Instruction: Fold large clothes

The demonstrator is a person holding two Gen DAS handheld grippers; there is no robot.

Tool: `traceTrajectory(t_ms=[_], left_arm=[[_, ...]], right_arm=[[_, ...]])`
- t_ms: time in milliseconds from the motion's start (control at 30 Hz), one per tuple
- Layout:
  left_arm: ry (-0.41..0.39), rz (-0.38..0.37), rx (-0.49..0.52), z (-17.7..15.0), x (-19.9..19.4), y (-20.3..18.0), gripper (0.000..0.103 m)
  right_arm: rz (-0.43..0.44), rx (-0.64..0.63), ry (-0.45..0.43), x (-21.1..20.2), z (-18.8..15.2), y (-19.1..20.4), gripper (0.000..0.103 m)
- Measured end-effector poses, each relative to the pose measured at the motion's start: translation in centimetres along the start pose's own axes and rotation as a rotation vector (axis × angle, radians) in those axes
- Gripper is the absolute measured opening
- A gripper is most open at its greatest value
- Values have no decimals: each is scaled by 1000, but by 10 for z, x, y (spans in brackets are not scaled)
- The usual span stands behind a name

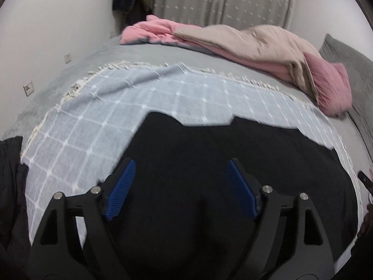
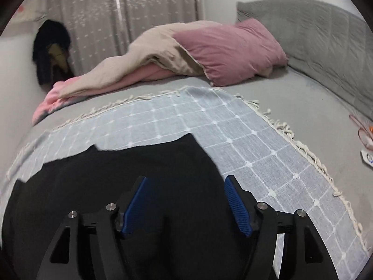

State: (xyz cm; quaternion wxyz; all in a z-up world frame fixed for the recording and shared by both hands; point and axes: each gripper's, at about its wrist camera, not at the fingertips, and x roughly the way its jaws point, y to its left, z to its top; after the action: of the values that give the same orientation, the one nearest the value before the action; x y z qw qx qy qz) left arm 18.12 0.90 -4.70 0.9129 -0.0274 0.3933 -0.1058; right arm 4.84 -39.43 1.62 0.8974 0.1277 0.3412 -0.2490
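Our left gripper point(image 1: 180, 165) hangs with its blue pads point(image 1: 121, 187) spread wide, grasping nothing, over the black garment point(image 1: 209, 163) that lies flat at 6 o'clock on the checked blue throw point(image 1: 163, 93); our right gripper point(image 2: 185, 182) is likewise released above the same black garment point(image 2: 116, 175), near its right edge. At 12 o'clock we see a pink and beige duvet point(image 2: 144, 53), at 1 o'clock a mauve pillow point(image 2: 233, 49), at 2 o'clock a grey cushion point(image 2: 303, 28)
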Motion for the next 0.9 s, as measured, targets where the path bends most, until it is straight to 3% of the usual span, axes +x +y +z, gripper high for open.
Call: traceTrajectory(t_ms=[200, 367, 500, 600, 700, 800, 900], left_arm=[[87, -82, 39, -47, -22, -23, 87], [127, -93, 63, -83, -24, -32, 89], [202, -76, 55, -97, -11, -31, 89], [188, -25, 96, -103, -17, -31, 89], [193, 50, 122, -107, -23, -23, 89], [192, 127, 103, -107, -33, -4, 89], [188, 168, 76, -108, -42, 22, 89]], right_arm=[[41, -78, 22, -31, -31, 29, 72], [71, -80, 35, -47, -61, 36, 74], [70, -91, 139, -41, -75, 48, 75], [65, -165, 176, -39, -89, 60, 75], [5, -254, 191, -37, -103, 70, 75], [-53, -312, 157, -41, -110, 76, 75], [-55, -343, 131, -52, -113, 84, 75]])
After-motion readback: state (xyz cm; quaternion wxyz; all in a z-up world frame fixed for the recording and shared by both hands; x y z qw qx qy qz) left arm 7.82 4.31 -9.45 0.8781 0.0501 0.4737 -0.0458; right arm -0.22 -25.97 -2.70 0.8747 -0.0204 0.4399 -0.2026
